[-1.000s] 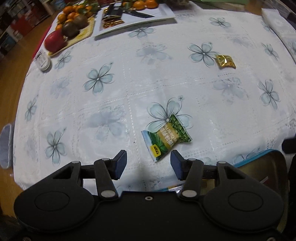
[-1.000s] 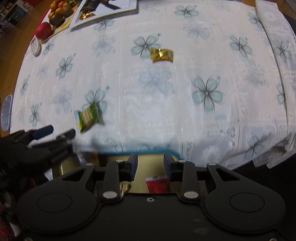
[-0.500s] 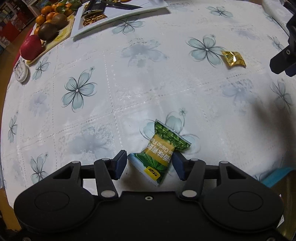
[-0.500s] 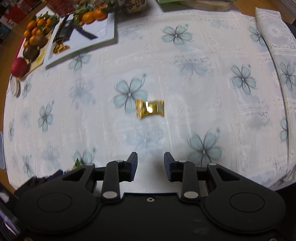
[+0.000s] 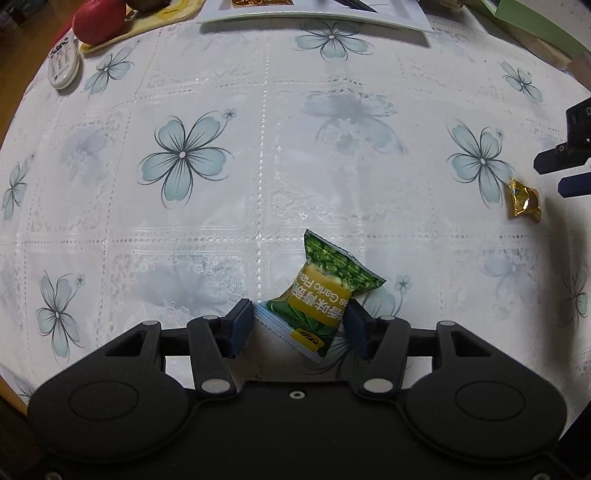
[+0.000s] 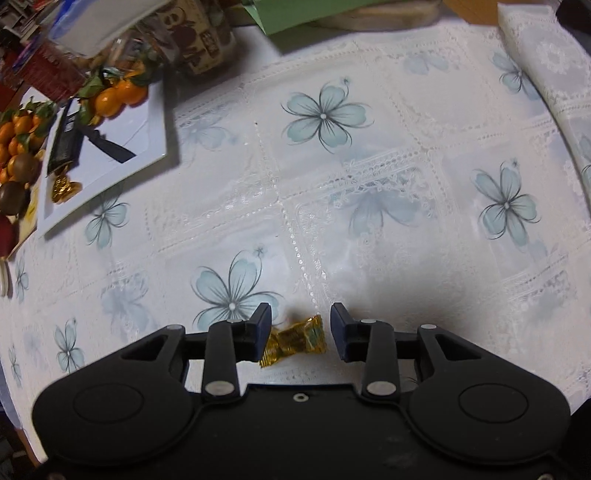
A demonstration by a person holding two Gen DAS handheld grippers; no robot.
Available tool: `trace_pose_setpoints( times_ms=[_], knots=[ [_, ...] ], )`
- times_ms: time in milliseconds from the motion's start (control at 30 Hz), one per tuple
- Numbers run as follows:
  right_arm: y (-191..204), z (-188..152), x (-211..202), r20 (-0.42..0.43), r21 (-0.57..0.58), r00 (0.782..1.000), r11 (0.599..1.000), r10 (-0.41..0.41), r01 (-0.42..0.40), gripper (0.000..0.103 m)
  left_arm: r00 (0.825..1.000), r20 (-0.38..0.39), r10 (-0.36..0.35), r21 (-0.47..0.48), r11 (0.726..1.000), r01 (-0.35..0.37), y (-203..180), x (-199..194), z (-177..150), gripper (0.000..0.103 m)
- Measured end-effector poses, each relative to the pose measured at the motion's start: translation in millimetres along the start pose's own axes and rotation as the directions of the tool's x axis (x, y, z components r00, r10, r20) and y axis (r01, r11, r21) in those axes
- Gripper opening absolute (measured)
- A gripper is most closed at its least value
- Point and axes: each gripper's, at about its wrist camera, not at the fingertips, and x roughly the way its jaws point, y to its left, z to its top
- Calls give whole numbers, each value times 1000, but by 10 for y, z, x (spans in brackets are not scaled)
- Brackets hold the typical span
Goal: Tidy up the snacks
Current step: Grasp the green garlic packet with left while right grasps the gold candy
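Note:
A green and yellow snack packet point(image 5: 317, 295) lies on the flowered tablecloth point(image 5: 258, 147), between the open fingers of my left gripper point(image 5: 300, 326). The right pad touches the packet; the left pad stands just apart. A gold-wrapped candy point(image 6: 295, 341) lies between the open fingers of my right gripper point(image 6: 300, 332), its left end by the left finger. The same candy point(image 5: 523, 199) shows in the left wrist view at the far right, beside the right gripper's blue fingertips point(image 5: 554, 164).
At the table's far edge stand a white tray point(image 6: 122, 147) with a gold candy point(image 6: 64, 188) and dark packets, a board of oranges point(image 6: 118, 96) and kiwis, a red apple point(image 5: 99, 20), and a white remote point(image 5: 63, 62). A folded cloth point(image 6: 554, 55) lies far right.
Both grippers have moved forward and down. The green packet now sits between the left fingers and the gold candy between the right fingers. The tin at the table's near edge is out of view.

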Motion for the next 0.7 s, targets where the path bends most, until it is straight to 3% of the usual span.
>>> trace_pose_setpoints(
  times_ms=[167,300,433,700],
  knots=[
    [-45,-23,195,-88,29,996,999,-27,30,37,1000,9,-22,-19,1000,22,59,-58,22,60],
    [-49,-170,243,-158,-21,987,999,-34,31,37,999,18,-36,-34,999,37,98,-93,62,60],
    [-86,-304,267,-214,-19,977,1000,7,-11,37,999,28,-26,-32,999,27,103,-142,33,60],
    [9,-333,267,-190,-43,982,999,-16,8,37,999,39,-23,-26,999,24,89,-159,41,60]
  ],
)
